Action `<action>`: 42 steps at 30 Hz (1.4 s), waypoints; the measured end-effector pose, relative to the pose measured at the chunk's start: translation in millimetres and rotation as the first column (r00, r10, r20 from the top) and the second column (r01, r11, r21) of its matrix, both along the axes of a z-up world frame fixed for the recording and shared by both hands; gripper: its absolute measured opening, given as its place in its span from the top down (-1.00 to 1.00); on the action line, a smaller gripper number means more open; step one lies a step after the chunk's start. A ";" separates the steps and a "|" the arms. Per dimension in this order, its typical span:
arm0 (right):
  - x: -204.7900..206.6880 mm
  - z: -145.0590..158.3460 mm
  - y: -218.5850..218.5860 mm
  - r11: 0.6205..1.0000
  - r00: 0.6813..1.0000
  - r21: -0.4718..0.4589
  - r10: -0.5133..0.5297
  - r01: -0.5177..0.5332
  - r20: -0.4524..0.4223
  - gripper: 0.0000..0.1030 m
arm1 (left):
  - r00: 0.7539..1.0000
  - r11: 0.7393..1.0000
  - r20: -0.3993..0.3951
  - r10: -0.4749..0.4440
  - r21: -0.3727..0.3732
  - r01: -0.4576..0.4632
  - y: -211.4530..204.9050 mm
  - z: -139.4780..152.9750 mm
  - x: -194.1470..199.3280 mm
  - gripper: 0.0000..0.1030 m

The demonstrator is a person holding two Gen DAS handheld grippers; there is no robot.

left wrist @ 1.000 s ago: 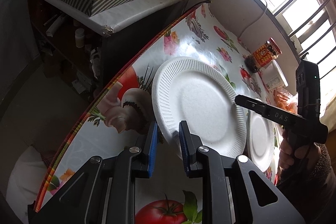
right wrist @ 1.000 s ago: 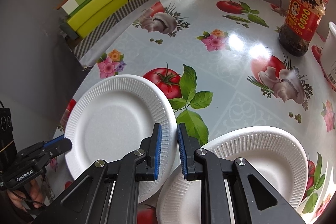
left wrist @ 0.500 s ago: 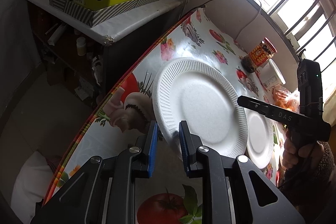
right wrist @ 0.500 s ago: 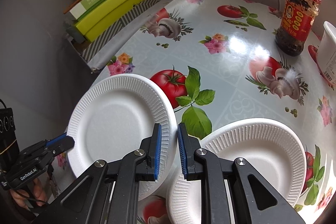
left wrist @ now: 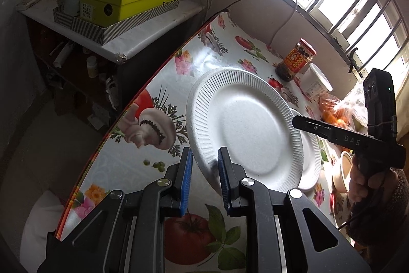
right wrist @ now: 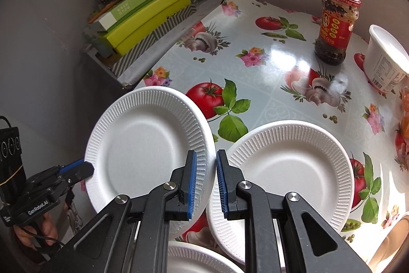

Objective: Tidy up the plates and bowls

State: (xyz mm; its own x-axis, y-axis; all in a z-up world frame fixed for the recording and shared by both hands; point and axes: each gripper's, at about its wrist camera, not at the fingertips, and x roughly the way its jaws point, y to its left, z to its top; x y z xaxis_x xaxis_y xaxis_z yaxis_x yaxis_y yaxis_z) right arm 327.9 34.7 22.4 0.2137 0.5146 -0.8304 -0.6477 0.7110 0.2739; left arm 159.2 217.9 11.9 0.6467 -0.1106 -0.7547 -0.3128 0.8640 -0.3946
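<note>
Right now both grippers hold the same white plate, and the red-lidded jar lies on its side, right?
Not quite. The jar stands upright on the table, as the right wrist view shows. The rest holds: the left gripper and the right gripper each pinch the rim of the same white plate.

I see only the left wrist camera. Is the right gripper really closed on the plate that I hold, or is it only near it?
Observer: Closed. In the right wrist view the right gripper pinches the held plate by its rim.
Operator: How many other plates are there? I see one.
Observer: Two. The second plate lies on the table, and a third plate shows at the picture's bottom edge, below the gripper.
</note>
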 end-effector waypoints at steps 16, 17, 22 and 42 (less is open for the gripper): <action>-44.2 3.8 -64.6 0.998 0.998 0.009 -0.061 0.061 -0.003 0.69 | 0.995 0.994 0.000 -0.103 0.033 0.103 -47.9 5.3 -22.3 0.59; -46.2 3.0 -68.5 0.998 0.998 0.010 -0.065 0.065 -0.005 0.69 | 0.994 0.993 -0.002 -0.109 0.042 0.109 -51.9 5.2 -23.5 0.59; -58.4 1.0 -84.0 0.997 0.997 0.005 -0.078 0.078 -0.004 0.69 | 0.991 0.989 -0.013 -0.131 0.064 0.131 -66.9 3.3 -29.7 0.59; -91.3 -10.9 -129.9 0.994 0.994 -0.022 -0.111 0.110 -0.012 0.69 | 0.980 0.975 -0.035 -0.195 0.099 0.198 -110.2 -3.8 -51.2 0.59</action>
